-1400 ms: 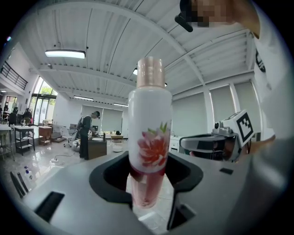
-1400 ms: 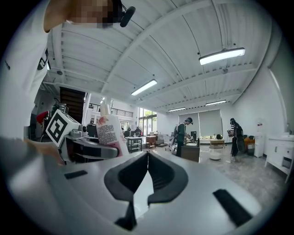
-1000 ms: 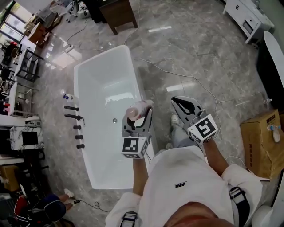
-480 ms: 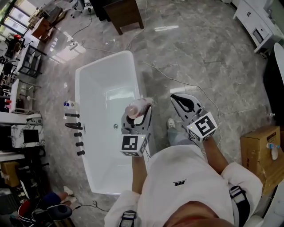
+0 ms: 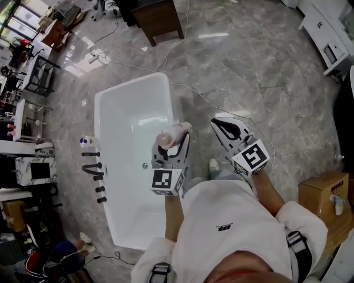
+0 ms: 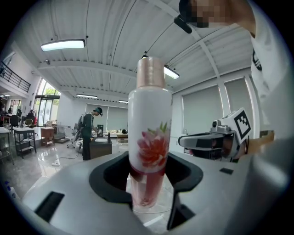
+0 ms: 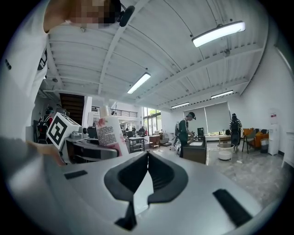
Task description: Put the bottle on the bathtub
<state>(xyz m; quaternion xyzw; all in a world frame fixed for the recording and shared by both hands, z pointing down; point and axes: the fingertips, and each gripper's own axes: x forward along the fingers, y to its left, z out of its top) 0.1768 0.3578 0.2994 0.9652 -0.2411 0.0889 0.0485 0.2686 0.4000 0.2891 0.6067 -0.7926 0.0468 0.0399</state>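
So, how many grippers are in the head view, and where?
2. The left gripper holds the bottle over the edge of the bathtub; the right gripper, shut and empty, is over the floor beside it.

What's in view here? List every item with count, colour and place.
bathtub: one, white, on the floor at the person's left
bottle: one, white with a pink flower and pinkish cap, between the left gripper's jaws
tap fittings: several, black, beside the bathtub's left side
cardboard box: one, brown, right edge of head view
table: one, dark brown, top of head view
floor: grey marble
left gripper: one, grey, shut on the bottle, above the bathtub's right edge
right gripper: one, grey, jaws together, empty
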